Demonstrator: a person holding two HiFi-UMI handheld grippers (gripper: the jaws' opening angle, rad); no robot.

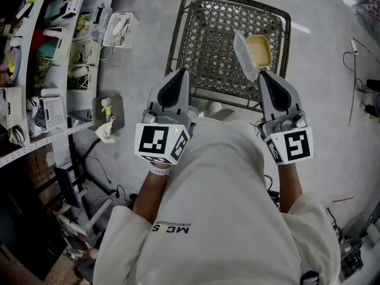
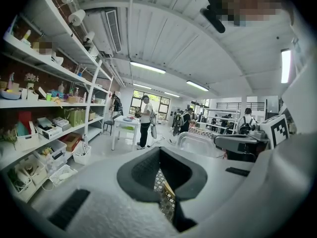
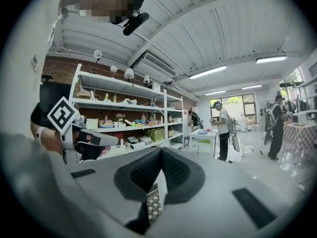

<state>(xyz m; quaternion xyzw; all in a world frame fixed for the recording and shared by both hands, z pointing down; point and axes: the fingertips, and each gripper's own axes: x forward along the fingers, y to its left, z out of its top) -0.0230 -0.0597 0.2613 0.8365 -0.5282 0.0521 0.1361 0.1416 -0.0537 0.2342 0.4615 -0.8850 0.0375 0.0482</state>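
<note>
Pinching thin clear lid (image 1: 244, 53), right tongs (image 1: 262, 74)

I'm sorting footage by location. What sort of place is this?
Probably a shared lab or workshop. It is a big open room with tall shelving full of bins and odds and ends. A person stands at a white work table, and the concrete floor is bare.
</note>
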